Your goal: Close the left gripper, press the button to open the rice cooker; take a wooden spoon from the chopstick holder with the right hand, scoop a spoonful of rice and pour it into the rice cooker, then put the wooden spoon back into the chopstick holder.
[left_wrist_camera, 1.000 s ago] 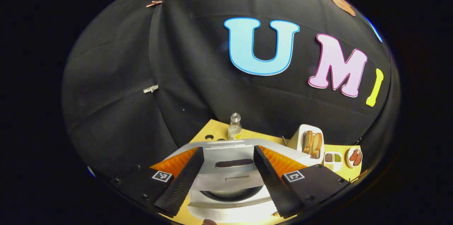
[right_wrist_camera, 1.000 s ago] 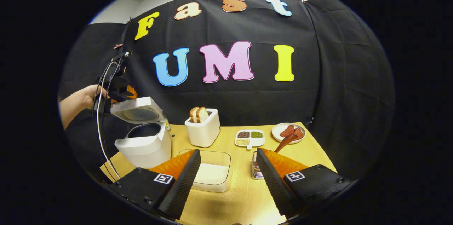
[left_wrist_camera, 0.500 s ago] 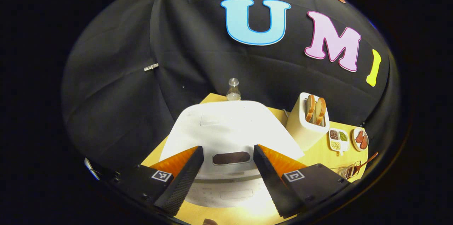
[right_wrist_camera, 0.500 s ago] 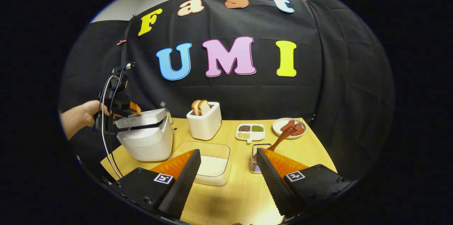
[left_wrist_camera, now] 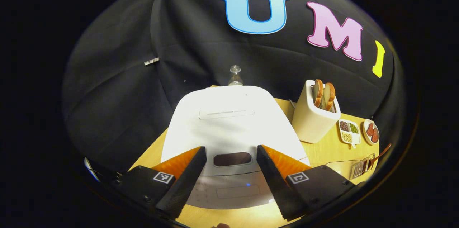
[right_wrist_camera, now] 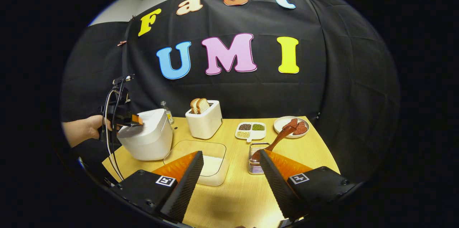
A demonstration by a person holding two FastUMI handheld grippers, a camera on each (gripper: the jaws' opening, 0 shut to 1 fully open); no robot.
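The white rice cooker (left_wrist_camera: pixel 229 120) stands with its lid down; a dark window and a small blue light show on its front. My left gripper (left_wrist_camera: pixel 230 151) is open, its fingers spread over the lid's front edge. From the right gripper view, the cooker (right_wrist_camera: pixel 147 142) is at the table's left, with the left gripper (right_wrist_camera: pixel 123 117) and a hand (right_wrist_camera: pixel 84 129) at its lid. The wooden spoon (right_wrist_camera: pixel 278 138) leans in the wire chopstick holder (right_wrist_camera: pixel 255 163). A clear box of white rice (right_wrist_camera: pixel 209 165) lies between cooker and holder. My right gripper (right_wrist_camera: pixel 231 154) hangs open above the table's near side, holding nothing.
A toaster (right_wrist_camera: pixel 204 122) with two bread slices stands behind the rice box. A divided dish of grains (right_wrist_camera: pixel 251 131) and a plate of red pieces (right_wrist_camera: pixel 290 126) lie at the back right. A small bottle (right_wrist_camera: pixel 165 111) stands behind the cooker. The wooden table (right_wrist_camera: pixel 229 199) ends near my right gripper.
The cooker's lid has swung from raised to fully down, with my left gripper following it down. My right gripper has drawn back slightly and stays open.
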